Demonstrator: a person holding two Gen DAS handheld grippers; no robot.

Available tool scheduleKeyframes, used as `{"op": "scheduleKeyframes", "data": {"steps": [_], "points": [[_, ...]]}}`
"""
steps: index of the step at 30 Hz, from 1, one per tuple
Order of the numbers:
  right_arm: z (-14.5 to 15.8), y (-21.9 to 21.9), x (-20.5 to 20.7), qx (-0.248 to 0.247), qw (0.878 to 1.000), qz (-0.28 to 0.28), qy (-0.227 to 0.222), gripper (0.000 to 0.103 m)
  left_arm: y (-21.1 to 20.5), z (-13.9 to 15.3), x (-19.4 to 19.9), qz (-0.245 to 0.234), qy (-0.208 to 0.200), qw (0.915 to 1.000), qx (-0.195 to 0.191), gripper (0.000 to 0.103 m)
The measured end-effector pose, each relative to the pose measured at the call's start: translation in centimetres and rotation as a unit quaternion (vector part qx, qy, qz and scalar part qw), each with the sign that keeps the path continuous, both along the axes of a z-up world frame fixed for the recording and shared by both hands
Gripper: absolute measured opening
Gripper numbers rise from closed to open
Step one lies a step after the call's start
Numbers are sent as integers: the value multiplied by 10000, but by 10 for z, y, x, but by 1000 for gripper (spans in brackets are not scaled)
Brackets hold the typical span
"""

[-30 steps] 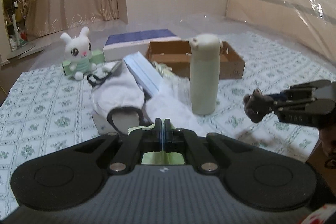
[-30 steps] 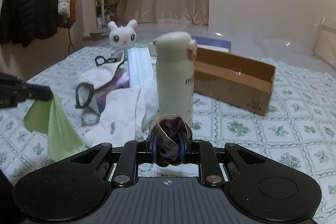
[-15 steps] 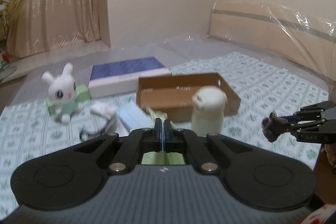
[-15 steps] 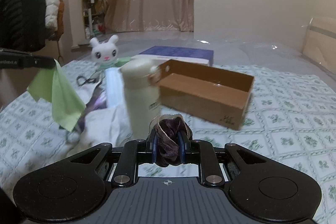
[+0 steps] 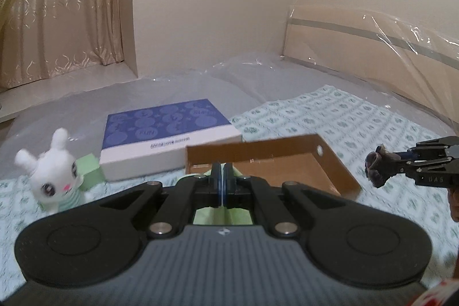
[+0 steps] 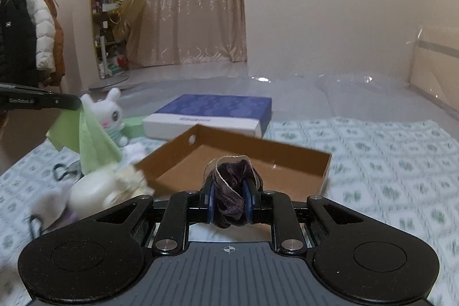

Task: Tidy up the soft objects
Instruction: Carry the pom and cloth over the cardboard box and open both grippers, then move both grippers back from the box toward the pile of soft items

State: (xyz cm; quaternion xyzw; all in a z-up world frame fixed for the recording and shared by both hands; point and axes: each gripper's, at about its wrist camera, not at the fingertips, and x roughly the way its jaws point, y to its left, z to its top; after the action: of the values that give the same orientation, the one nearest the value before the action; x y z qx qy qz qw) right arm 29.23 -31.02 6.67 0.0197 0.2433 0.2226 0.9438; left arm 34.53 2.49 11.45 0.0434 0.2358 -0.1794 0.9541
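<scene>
My left gripper [image 5: 222,182] is shut on a light green cloth [image 5: 222,215], which hangs from its tips [image 6: 75,104] as a green sheet [image 6: 91,145] in the right wrist view. My right gripper [image 6: 229,191] is shut on a dark purple scrunchie [image 6: 231,198] and appears at the right edge of the left wrist view [image 5: 378,167]. An open brown cardboard box [image 5: 330,162] lies on the patterned bed cover just ahead of both grippers [image 6: 315,162]. A white plush rabbit [image 5: 54,174] sits at the left.
A blue-topped white box [image 5: 169,134] lies behind the cardboard box, a green block [image 5: 90,169] beside the rabbit. A cream bottle [image 6: 91,191], white cloths and black scissors [image 6: 61,171] lie left of the box. Clear plastic sheeting covers the far bed.
Both grippers have risen and moved forward toward the cardboard box, still holding the cloth and the scrunchie. The bottle has dropped out of the left wrist view and sits low left in the right one.
</scene>
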Motion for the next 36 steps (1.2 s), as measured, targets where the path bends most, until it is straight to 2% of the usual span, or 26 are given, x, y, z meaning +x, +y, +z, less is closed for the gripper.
{"op": "scheduleKeyframes", "data": {"steps": [5,10,12,13,14,15,16,19,23,30,36], "points": [[-3,0,55,86,9998,-77,148,20,-25,-11,50,-68,59,9999,49,0],[-17,1,95,134,9994,-147,289,20,-47,-28,87,-126,197,9996,132,0],[-24,2,106,173,9991,-167,352,21,-53,-34,98,-144,241,9995,139,3],[-28,3,111,181,9990,-172,359,27,-55,-38,104,-160,273,9994,105,6],[-31,3,116,193,9991,-139,364,34,-56,-41,108,-152,319,9993,79,19],[-35,3,121,205,9989,-96,399,56,-57,-43,110,-136,345,9993,55,30],[-38,3,123,219,9988,-129,426,73,-57,-44,112,-115,345,9993,21,33],[-44,-5,127,421,9981,-248,368,74,-52,-46,111,-58,342,9994,-26,33],[-44,-11,124,345,9982,-316,386,74,-40,-48,102,117,397,9991,-48,33],[-44,-11,91,-306,9968,-561,490,74,-18,-42,61,398,494,9980,-66,33],[-37,-6,40,-689,9933,-709,598,74,-1,-28,11,660,457,9968,-61,33]]}}
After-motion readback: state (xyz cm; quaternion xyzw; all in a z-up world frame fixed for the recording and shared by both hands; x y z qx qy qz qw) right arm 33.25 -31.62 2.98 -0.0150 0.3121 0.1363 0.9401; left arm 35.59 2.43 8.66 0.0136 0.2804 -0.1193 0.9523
